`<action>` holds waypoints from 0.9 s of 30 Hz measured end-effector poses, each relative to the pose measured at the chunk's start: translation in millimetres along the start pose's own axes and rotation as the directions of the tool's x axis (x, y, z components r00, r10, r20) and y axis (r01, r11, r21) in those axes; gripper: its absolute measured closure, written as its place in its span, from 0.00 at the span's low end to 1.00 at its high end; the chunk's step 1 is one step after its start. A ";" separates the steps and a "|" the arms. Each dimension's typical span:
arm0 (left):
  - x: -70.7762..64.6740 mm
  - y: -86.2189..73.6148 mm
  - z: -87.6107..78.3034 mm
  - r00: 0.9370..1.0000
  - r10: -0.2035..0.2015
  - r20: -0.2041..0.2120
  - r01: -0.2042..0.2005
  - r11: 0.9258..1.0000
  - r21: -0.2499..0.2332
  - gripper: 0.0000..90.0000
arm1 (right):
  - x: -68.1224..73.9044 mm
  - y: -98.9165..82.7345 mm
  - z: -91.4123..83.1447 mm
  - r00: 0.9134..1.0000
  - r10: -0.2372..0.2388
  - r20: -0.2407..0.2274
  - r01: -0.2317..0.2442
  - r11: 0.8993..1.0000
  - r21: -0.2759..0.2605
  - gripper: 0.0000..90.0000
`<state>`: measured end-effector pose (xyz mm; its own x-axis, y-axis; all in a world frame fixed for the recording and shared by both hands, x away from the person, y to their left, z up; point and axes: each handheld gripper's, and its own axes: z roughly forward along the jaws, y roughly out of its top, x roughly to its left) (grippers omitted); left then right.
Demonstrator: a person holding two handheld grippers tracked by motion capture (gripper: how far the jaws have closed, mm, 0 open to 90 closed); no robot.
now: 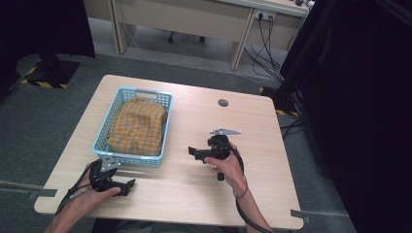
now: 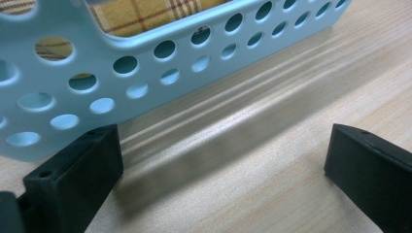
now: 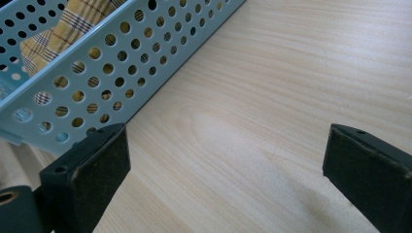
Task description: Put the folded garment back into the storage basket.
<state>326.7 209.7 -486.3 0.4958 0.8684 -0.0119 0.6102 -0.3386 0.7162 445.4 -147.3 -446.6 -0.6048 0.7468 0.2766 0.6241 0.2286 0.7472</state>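
The left gripper [image 1: 127, 187], nearest the table's front edge, has its jaws spread wide with bare wood between them, holding nothing; the hand grips it low, just beside the blue basket's [image 1: 127, 159] near wall. Farther in, the right gripper [image 1: 193, 152] is likewise agape and empty, held upright and pointing toward the basket. The yellow plaid cloth [image 1: 137, 127] lies bunched inside the basket.
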 end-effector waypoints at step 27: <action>0.0 0.0 0.0 1.000 0.000 0.000 0.000 1.000 0.000 0.00 | -7.9 -14.7 -12.8 1.000 0.009 0.022 -0.009 1.000 0.009 0.04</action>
<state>326.7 209.7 -486.4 0.4958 0.8684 -0.0122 0.6102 -0.3383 0.7164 434.7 -164.6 -452.0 -0.5880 0.7625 0.2700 0.6342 0.2274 0.7390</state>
